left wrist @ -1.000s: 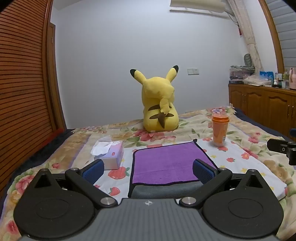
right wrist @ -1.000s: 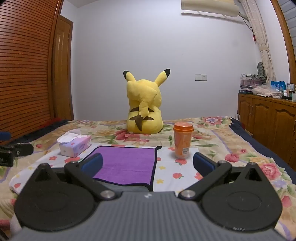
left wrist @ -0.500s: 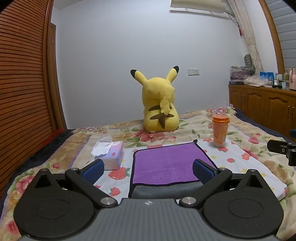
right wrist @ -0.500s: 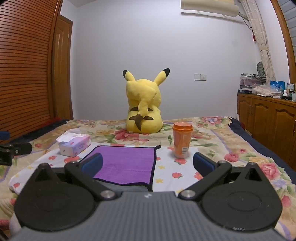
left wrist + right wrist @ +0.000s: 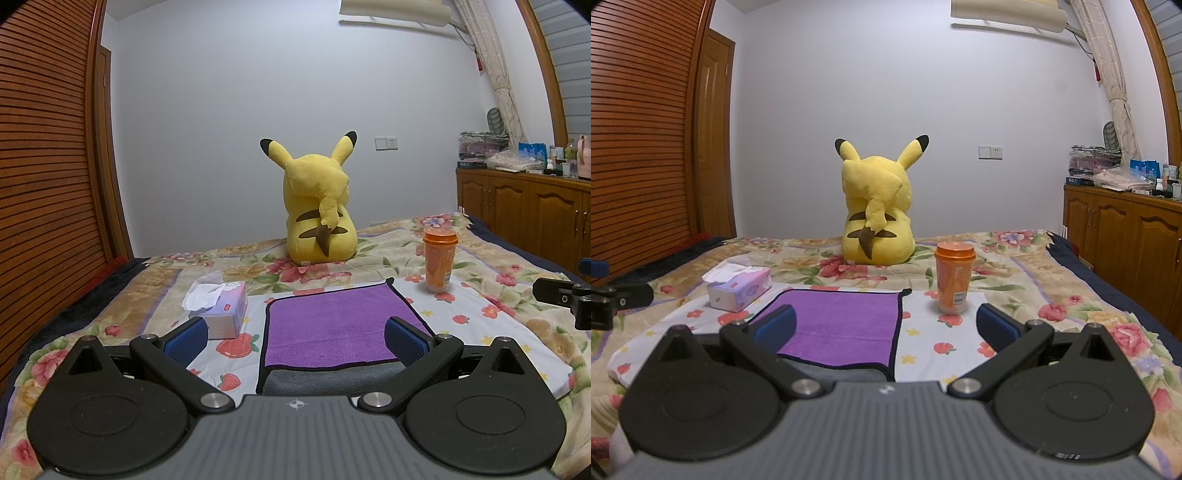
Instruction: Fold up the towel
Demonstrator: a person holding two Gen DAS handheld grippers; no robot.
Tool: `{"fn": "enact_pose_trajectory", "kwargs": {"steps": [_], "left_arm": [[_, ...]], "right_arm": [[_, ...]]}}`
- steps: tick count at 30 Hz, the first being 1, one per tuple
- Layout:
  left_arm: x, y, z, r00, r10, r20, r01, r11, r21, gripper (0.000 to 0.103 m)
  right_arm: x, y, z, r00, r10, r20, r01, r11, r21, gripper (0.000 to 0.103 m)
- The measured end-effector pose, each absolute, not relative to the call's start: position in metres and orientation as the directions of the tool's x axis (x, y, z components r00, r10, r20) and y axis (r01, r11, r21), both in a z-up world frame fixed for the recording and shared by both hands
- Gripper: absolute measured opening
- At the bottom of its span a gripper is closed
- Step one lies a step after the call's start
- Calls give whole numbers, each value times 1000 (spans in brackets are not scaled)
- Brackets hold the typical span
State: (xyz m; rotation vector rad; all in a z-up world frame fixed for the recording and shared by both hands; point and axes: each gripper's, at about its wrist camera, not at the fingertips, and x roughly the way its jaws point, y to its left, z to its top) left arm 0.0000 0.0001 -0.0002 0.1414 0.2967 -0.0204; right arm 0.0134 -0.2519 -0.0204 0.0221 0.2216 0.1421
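Approach step, judged: towel [image 5: 343, 325] flat ahead between spread left gripper [image 5: 295, 338] fingers; right gripper [image 5: 886, 328] released, empty. Next: grasp near edge.

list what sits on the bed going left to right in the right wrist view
left gripper at the edge → tissue box → purple towel → orange cup. The yellow plush sits farther back, above the towel's span, so it has no clear slot.

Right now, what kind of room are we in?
Most likely a bedroom: the purple towel lies on a bed with a floral blanket, a yellow plush toy sits behind it, and wooden cabinets line the wall.
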Motion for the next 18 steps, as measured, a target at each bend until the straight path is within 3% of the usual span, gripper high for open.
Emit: {"fn": "enact_pose_trajectory", "kwargs": {"steps": [18], "left_arm": [[-2,3,3,955,4,-298,39,990,137,103]], "right_arm": [[14,-252,-20,966,140,-218,-135,990,34,103]]}}
